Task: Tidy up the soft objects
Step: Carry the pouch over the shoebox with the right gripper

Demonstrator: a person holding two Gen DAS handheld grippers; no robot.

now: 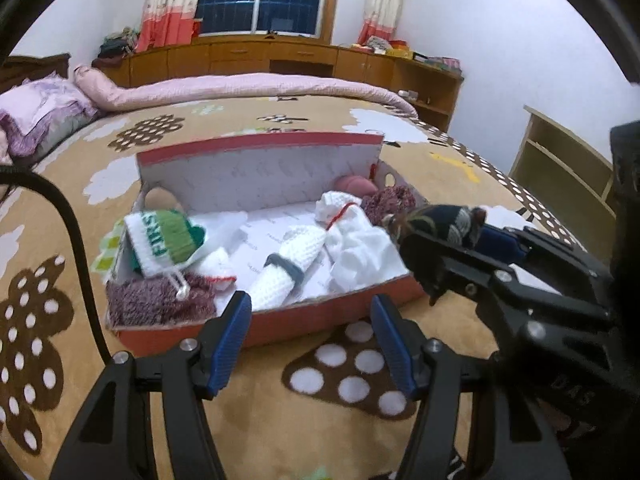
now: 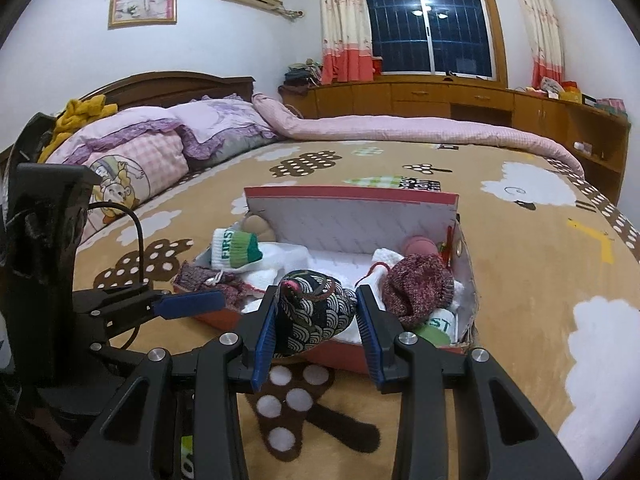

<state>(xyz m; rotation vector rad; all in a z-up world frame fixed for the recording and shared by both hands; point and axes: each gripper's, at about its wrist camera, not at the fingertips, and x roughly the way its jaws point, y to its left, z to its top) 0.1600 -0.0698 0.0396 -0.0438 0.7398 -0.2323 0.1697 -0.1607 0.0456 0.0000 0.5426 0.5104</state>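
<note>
We are seeing an open box (image 2: 466, 280) sitting on the bed (image 2: 500, 248), its raised lid (image 2: 352, 216) standing along the far side. Knitted pieces are lying inside: a lettered sock (image 2: 234, 249) at the left, a hat (image 2: 418, 286) at the right. A patterned pouch (image 2: 316, 316) is sitting at the near edge. Pillows (image 2: 160, 140) are lying far left.

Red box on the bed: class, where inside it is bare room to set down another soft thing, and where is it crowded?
In the red box, bare white floor lies along the back wall, between the green-and-white sock and the white cloth. Both ends are crowded; the white roll fills the front middle.
</note>
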